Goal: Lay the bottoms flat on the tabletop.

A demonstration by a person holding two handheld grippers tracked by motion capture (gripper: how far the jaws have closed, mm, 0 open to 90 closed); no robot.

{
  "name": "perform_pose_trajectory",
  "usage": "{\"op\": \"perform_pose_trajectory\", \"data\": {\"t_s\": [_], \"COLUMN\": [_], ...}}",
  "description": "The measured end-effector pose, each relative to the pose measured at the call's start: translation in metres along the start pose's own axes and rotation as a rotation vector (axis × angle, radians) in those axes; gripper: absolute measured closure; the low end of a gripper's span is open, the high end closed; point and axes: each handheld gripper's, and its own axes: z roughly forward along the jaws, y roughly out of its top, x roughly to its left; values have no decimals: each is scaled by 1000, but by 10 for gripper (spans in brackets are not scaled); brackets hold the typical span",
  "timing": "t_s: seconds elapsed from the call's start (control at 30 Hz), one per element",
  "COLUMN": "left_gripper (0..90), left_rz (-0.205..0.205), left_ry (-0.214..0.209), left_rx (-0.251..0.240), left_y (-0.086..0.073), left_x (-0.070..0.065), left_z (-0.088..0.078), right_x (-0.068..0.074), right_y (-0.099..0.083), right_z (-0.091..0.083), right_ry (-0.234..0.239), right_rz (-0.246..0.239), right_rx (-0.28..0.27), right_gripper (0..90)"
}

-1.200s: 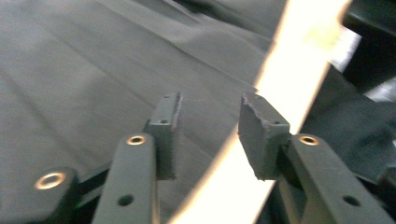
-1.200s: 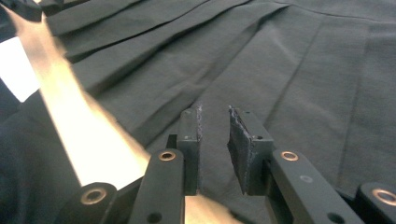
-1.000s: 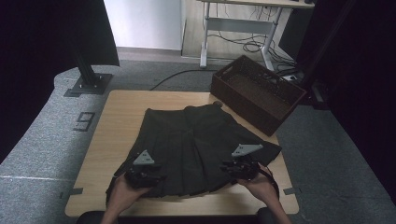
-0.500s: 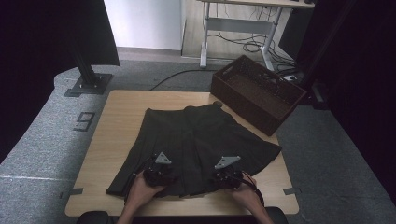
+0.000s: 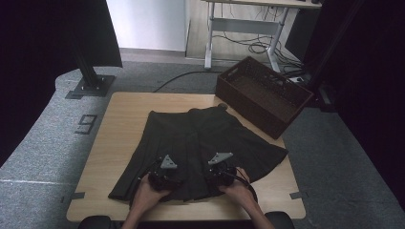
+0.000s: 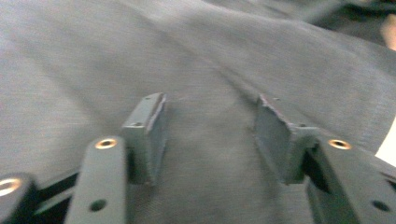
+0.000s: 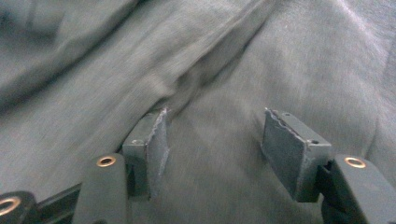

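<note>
A plain charcoal-grey skirt [image 5: 196, 148] is being shown on a light wooden table [image 5: 119, 124]; a dark brown crate [image 5: 262, 95] is being seen beside the table, grey speckled carpet [image 5: 43, 143] beneath it.

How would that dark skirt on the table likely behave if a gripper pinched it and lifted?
The dark skirt would probably drape and sag: it lies flat on the table with soft pleats and folds. Likely light for its size, since the cloth looks thin. A pinch may lift just one layer, as the weave looks smooth and layered.
</note>
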Motion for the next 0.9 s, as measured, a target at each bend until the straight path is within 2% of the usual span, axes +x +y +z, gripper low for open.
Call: {"op": "perform_pose_trajectory", "data": {"t_s": [0.03,0.1,0.13,0.17,0.2,0.3,0.33,0.4,0.43,0.5,0.53,0.63,0.7,0.8,0.9], "left_gripper": [375,371,369,366,364,359,354,327,321,317,311,310,311,308,286], "left_rz": [-20,-48,-52,-66,-81,-117,-120,-121,-122,-116,-116,-150,-158,-150,-117], "left_ry": [20,67,92,135,164,190,199,207,203,199,193,209,212,198,166], "left_rx": [-11,-29,-27,-11,-2,19,34,59,64,71,62,45,39,43,52], "left_y": [1,2,1,-2,-6,-20,-25,-33,-35,-39,-39,-40,-41,-41,-39], "left_x": [8,27,34,47,57,81,86,94,94,92,91,83,75,60,45], "left_z": [-6,-17,-21,-25,-27,-32,-32,-31,-30,-26,-24,-22,-21,-20,-17], "right_x": [1,-2,-6,-10,-17,-33,-35,-33,-32,-33,-34,-38,-42,-50,-61], "right_y": [-1,-5,-8,-10,-14,-30,-36,-44,-49,-52,-53,-55,-58,-63,-69], "right_z": [-5,-19,-26,-30,-35,-37,-35,-29,-27,-27,-27,-29,-31,-35,-40], "right_ry": [-3,-7,-21,-38,-74,-118,-127,-152,-171,-164,-160,-157,-157,-170,-188], "right_rz": [-2,23,39,48,74,184,193,176,170,201,201,197,206,222,242], "right_rx": [-5,-56,-74,-82,-91,-84,-76,-50,-62,-70,-69,-68,-71,-68,-65], "right_gripper": [403,401,400,400,400,389,378,338,318,305,306,306,307,306,305]}}
